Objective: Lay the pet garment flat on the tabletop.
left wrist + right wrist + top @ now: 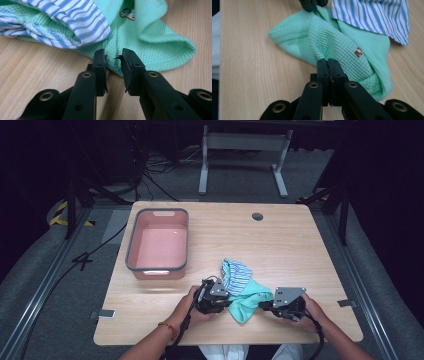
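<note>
- High view: a mint-green waffle-knit garment with a blue-and-white striped lining lies crumpled on the wooden tabletop, toward the near edge.
- The pink basin with a grey rim stands on the tabletop well apart from the garment, to its far left.
- A small round dark grommet sits in the tabletop beyond the garment, near the far edge.
- The left tongs reach the garment's left edge, held in the person's left hand, whose wrist carries a thin bracelet.
- The right tongs meet the garment's right edge, held in the right hand.
- Left gripper view: the left tongs stand a little apart, their black jaws on either side of a fold at the garment's edge; I cannot tell whether they touch it.
- The striped lining is turned out over the green cloth, beyond and left of the jaws, and a small brown animal motif shows on the knit.
- Right gripper view: the right tongs are pressed together at the garment's near edge; the jaws hide whether cloth is pinched between them.
- The brown motif sits on the fold just beyond the jaws, with the striped lining farther off.
- The tip of the left tongs touches the garment's far side.
</note>
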A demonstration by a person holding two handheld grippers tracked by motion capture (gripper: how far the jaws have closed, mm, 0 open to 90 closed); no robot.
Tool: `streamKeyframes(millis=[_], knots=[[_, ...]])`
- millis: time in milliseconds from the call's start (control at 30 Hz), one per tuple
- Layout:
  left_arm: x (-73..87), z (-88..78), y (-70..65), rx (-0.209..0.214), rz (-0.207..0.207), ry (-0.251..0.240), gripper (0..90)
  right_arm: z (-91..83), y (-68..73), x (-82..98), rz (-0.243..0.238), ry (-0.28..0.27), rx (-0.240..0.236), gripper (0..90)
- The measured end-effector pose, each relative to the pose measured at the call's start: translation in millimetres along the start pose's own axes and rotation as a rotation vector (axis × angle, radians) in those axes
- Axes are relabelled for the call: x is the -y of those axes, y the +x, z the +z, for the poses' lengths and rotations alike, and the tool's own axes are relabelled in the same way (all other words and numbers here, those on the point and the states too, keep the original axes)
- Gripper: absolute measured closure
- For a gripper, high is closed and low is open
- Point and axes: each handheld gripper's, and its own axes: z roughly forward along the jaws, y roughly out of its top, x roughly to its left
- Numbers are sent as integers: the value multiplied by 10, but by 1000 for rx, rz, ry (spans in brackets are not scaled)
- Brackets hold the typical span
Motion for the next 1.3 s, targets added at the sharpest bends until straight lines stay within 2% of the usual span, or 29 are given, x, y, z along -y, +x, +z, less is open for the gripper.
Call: streamKeyframes(millis=[33, 67, 300, 400, 433, 667, 767, 867, 933, 1067, 1100, 1133, 1200, 1267, 1300], knots=[[0, 0, 0, 0, 0, 0, 740, 0, 0, 0, 0, 0, 0, 888], [1, 0, 2, 1, -2, 0, 740, -73, -22, 55, -2, 12, -19, 888], [-1, 3, -4, -1, -9, -2, 741, -163, -54, 205, 18, 61, -28, 888], [-1, 2, 4, 3, -7, -2, 742, -179, -57, 301, 19, 90, -24, 888], [-1, 5, 8, 2, -10, -8, 744, -208, -71, 339, 33, 84, -16, 888], [10, -11, 30, -3, -17, -2, 746, -296, -176, 467, 52, 85, 20, 887], [12, -11, 27, -5, -17, -4, 746, -333, -223, 536, 83, 66, 15, 882], [13, -9, 23, -7, -23, -7, 745, -334, -217, 538, 80, 63, 17, 870], [13, -8, 18, -10, -24, -8, 745, -350, -206, 509, 83, 40, 17, 818], [13, -7, 19, -7, -23, -8, 744, -407, -195, 438, 94, -9, 34, 769], [13, -8, 21, -8, -23, -8, 743, -430, -191, 401, 101, -38, 34, 764], [14, -8, 21, -9, -23, -9, 743, -430, -191, 401, 101, -38, 34, 764], [13, -7, 20, -7, -22, -8, 743, -427, -187, 349, 110, -48, 63, 727], [14, -9, 22, -7, -24, -8, 742, -413, -183, 292, 117, -71, 73, 690], [14, -8, 22, -7, -24, -9, 742, -383, -185, 225, 126, -75, 103, 687]])
